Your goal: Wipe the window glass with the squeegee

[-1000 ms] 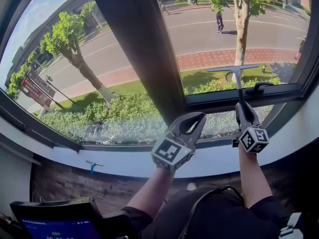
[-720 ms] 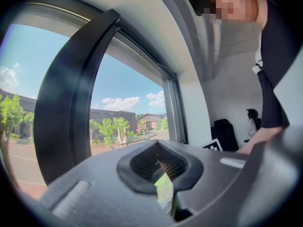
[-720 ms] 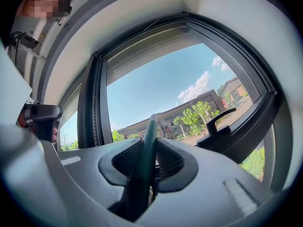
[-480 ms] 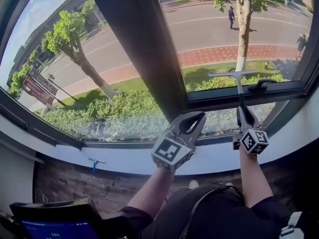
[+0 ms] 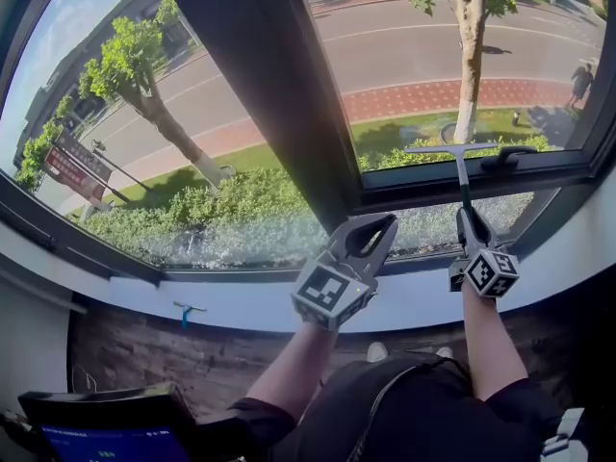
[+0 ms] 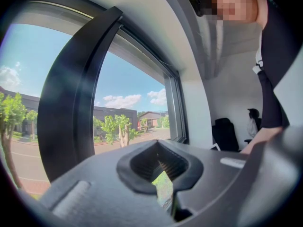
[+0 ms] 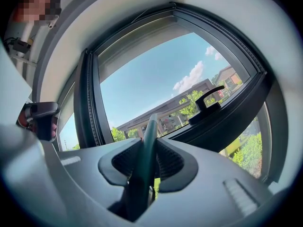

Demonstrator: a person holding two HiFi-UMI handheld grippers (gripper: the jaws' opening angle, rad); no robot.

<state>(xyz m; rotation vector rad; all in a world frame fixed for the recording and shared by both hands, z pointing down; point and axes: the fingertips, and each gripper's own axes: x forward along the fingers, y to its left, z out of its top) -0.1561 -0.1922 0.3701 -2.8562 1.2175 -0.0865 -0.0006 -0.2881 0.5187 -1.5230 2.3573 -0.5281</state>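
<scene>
Your squeegee (image 5: 463,183) has a smooth, dark shaft with a faint sheen. Your left gripper (image 5: 385,223) and right gripper (image 5: 469,214) look like matt grey plastic, ribbed inside the fingers (image 7: 169,161). The window glass (image 5: 414,56) is glossy, its frame (image 5: 269,104) matt and dark.

Outside, a leafy tree (image 5: 130,70) leans over a hedge (image 5: 221,215), near a red signboard (image 5: 67,171). A second tree (image 5: 470,56) stands by the brick-red pavement (image 5: 423,96) beside the road (image 5: 404,51), where a pedestrian (image 5: 580,82) is at the far right. Indoors, a small blue T-shaped tool (image 5: 183,311) lies below the white sill (image 5: 241,311), and a lit screen (image 5: 106,441) shows at the bottom left.
</scene>
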